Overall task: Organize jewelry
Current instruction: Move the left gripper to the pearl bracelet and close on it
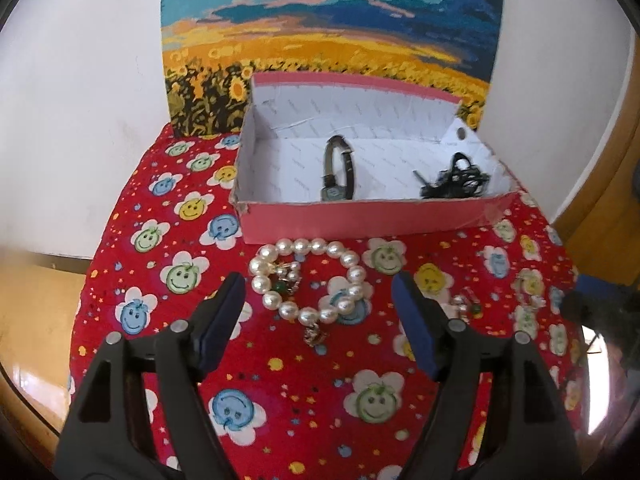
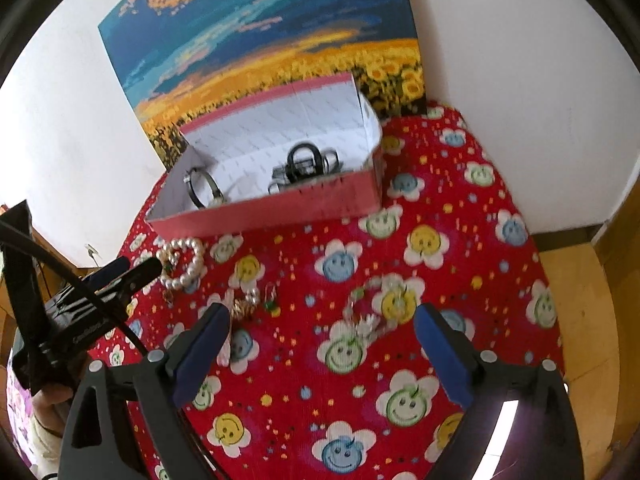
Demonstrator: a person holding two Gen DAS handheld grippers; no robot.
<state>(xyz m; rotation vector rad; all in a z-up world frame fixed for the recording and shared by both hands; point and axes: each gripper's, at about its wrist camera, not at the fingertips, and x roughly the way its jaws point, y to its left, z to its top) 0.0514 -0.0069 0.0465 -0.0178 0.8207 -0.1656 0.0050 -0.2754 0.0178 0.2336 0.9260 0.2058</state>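
Blurring clear bracelet [image 2: 370, 312] beyond jaws

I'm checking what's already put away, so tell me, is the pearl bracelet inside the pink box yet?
No, the pearl bracelet lies on the red smiley-flower cloth just in front of the pink box, which holds a wristwatch.

I can't make out the small trinkets [image 1: 464, 307] by my right finger: too blurred. The box's [image 2: 280, 210] front wall hides part of the watch [image 2: 202, 190] and dark tangle [image 2: 304, 168].
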